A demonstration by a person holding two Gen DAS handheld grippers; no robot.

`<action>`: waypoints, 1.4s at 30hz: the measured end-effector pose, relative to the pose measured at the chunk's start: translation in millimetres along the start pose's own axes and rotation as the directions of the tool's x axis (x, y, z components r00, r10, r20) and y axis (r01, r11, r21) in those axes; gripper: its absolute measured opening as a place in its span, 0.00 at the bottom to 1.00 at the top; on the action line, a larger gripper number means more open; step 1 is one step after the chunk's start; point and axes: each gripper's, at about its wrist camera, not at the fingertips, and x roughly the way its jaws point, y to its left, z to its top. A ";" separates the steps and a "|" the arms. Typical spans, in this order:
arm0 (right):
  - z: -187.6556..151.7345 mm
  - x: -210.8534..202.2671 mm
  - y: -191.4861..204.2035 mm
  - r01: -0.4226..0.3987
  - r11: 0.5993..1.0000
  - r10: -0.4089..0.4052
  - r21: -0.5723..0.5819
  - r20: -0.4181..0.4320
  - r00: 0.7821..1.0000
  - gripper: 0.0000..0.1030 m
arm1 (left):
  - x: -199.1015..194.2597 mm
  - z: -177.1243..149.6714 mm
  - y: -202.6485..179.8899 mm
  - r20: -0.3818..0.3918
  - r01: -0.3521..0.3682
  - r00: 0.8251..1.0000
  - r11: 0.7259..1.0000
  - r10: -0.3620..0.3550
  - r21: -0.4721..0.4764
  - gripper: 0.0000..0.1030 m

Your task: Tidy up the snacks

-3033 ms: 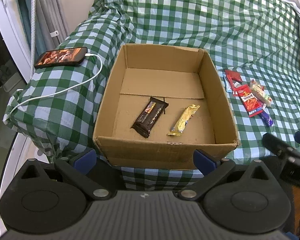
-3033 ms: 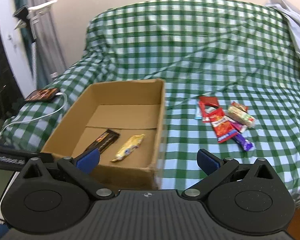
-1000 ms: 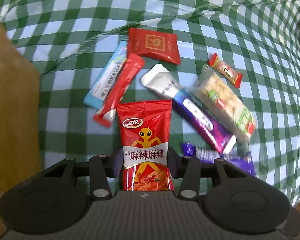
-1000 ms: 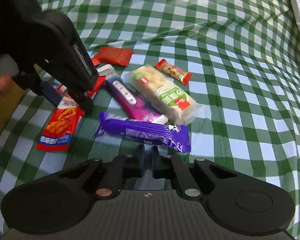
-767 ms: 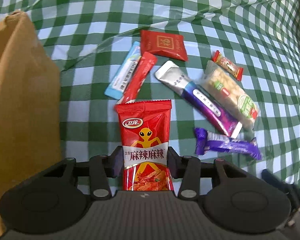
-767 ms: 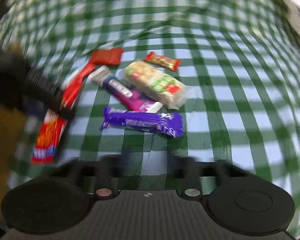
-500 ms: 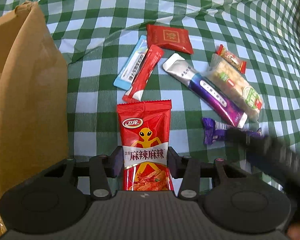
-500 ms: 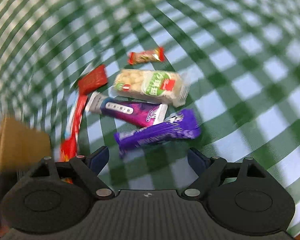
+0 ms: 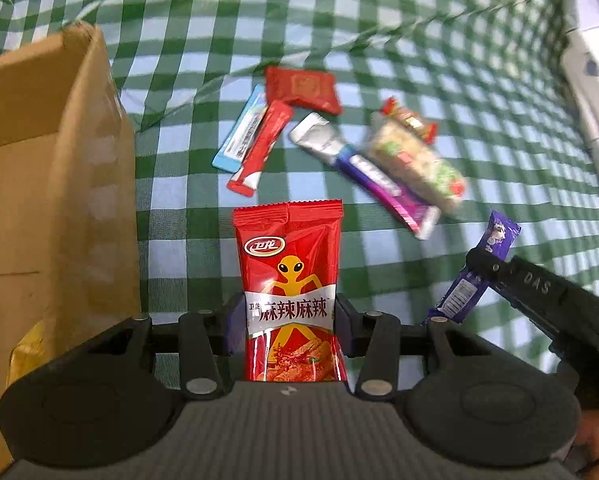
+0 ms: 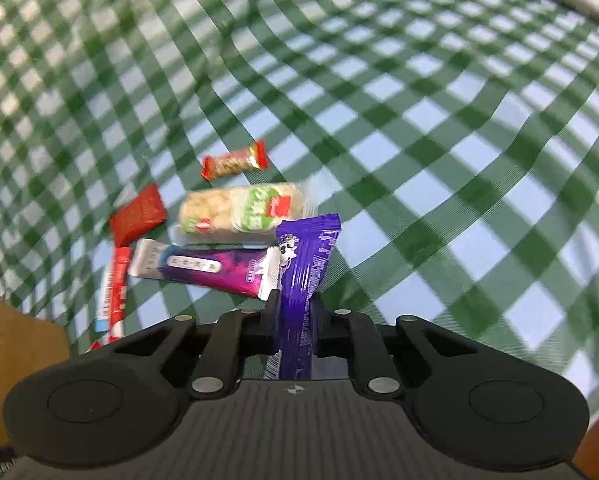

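Where the left wrist camera looks ahead, we see our left gripper [image 9: 287, 320] clamped on the red spicy-strip packet [image 9: 289, 276], held above the checked cloth [image 9: 379, 20] just right of the cardboard box [image 9: 59, 200]. Beyond lie a red sachet [image 9: 301, 89], red stick [image 9: 261, 146] and peanut bar [image 9: 415, 164].

From the right wrist camera, we see our right gripper [image 10: 294, 316] pinching the purple bar [image 10: 303, 276] upright, lifted near a purple-and-silver bar [image 10: 203, 266] and small red candy [image 10: 234, 165].
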 end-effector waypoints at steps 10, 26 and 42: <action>-39.9 -143.9 8.6 -0.117 0.975 0.143 -0.191 0.128 0.981 0.14 | -136.2 -62.2 30.0 0.175 0.046 0.983 0.999 -0.047 0.007 0.49; -180.6 -273.0 119.8 -0.410 0.752 0.455 -0.516 -0.044 0.890 0.14 | -283.3 -217.1 170.0 0.310 -0.072 0.939 0.967 0.149 -0.246 0.49; -206.9 -312.9 125.2 -0.359 0.724 0.432 -0.589 -0.018 0.902 0.14 | -297.5 -248.9 185.8 0.364 -0.006 0.926 0.967 0.101 -0.253 0.49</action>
